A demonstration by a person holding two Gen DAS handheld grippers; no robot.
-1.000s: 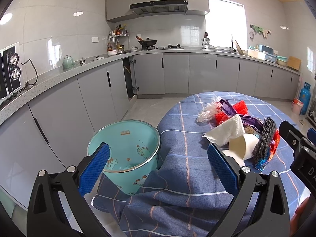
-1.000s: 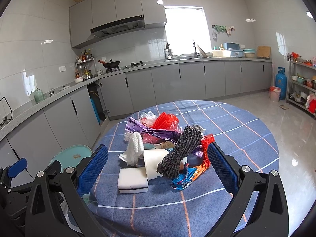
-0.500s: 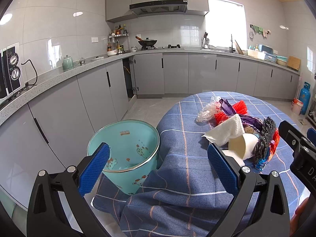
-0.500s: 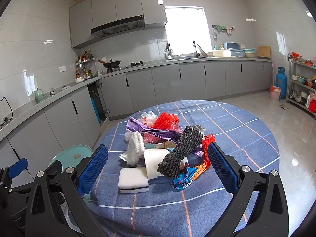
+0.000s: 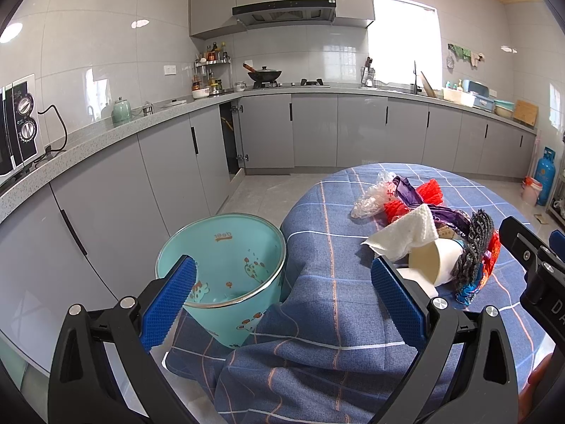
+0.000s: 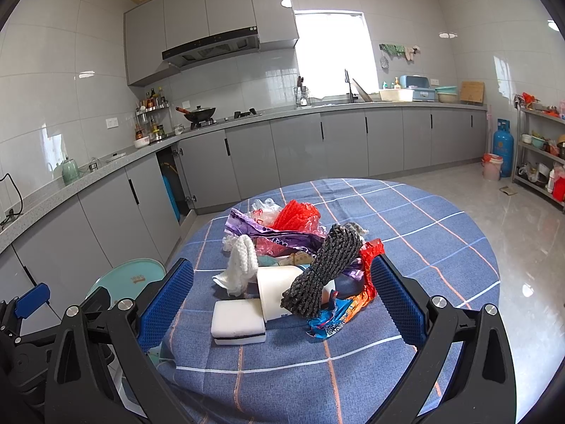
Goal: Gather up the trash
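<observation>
Our left gripper [image 5: 282, 300] stands wide open with nothing between its blue pads [image 5: 167, 304]; it hangs above the table edge, with the teal trash bin [image 5: 220, 275] behind its left finger and the draped blue checked tablecloth [image 5: 317, 318] below; the bin stands on the floor just beside the table, touching the hanging cloth. Our right gripper [image 6: 280, 304] is spread just as wide and grips nothing; the trash pile sits framed between its fingers, apart from both pads. Nearest us in that pile lies a white sponge block [image 6: 238, 321]; a white paper cup [image 6: 275, 291] lies on its side just behind it, with a dark knitted bundle [image 6: 323, 270] resting across it; a white cloth [image 6: 240, 268] sits to the left; a blue snack wrapper [image 6: 332, 319] lies to the right; a purple wrapper [image 6: 275, 235] and red netting [image 6: 295, 213] lie farther back. Grey kitchen cabinets [image 6: 300, 152] line the walls beyond.
</observation>
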